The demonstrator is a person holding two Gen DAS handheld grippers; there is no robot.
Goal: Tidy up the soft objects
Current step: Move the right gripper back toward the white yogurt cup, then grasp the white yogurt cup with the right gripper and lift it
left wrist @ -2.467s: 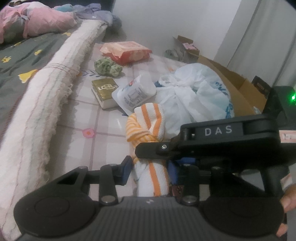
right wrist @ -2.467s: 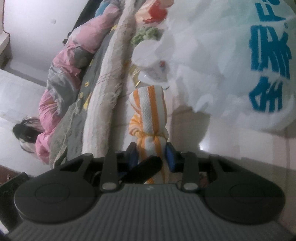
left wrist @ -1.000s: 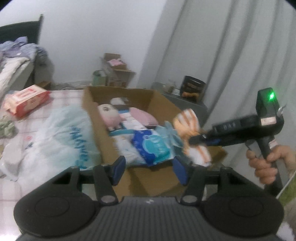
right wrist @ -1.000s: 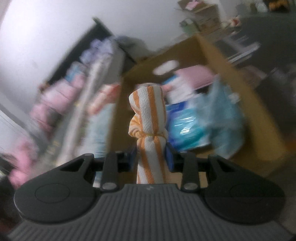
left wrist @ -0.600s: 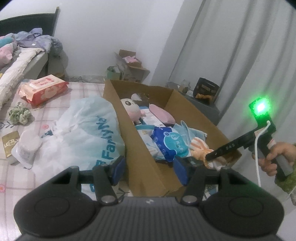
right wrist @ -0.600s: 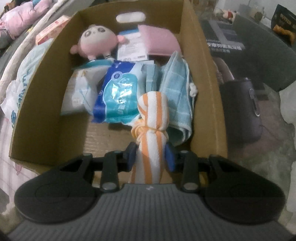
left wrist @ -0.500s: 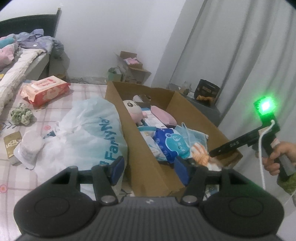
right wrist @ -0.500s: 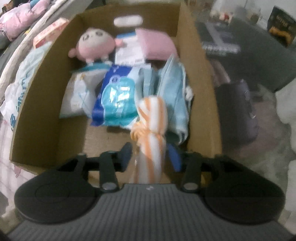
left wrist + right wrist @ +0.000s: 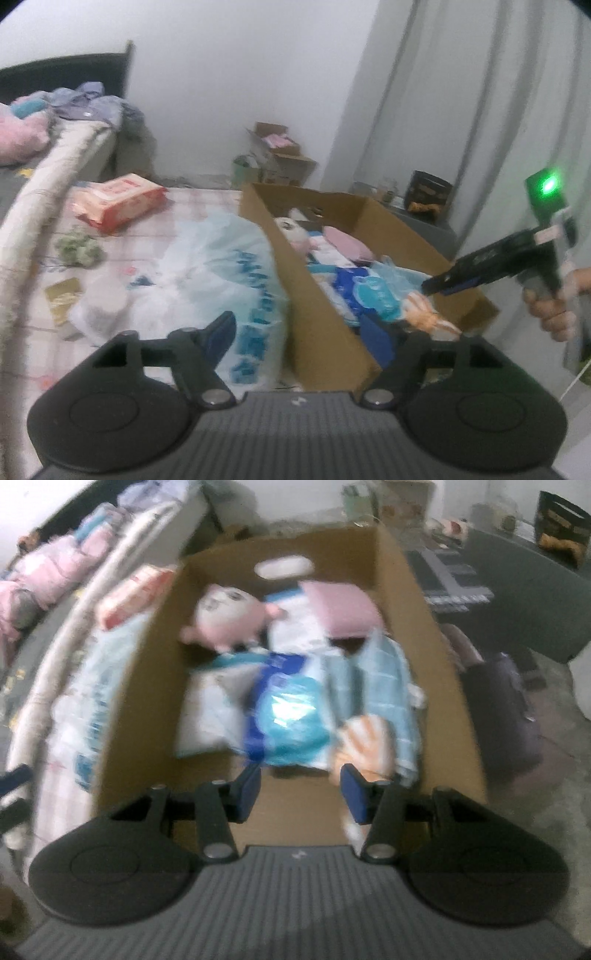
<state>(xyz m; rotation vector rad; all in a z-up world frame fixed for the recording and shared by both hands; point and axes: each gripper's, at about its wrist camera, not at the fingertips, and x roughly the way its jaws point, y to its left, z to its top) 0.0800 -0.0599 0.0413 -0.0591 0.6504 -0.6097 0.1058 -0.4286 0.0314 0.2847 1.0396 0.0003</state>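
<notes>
Your right tool (image 9: 299, 794) stands part open and empty; the orange-striped towel (image 9: 365, 746) lies in the cardboard box (image 9: 140, 686), just beside its right pad. Your left tool (image 9: 306, 332) is opening, empty, nearer the plastic bag (image 9: 207, 266).

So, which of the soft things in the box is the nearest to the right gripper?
The orange-striped towel: it lies just past the right gripper, beside its right finger; the pink plush sits at the box's far end.
</notes>
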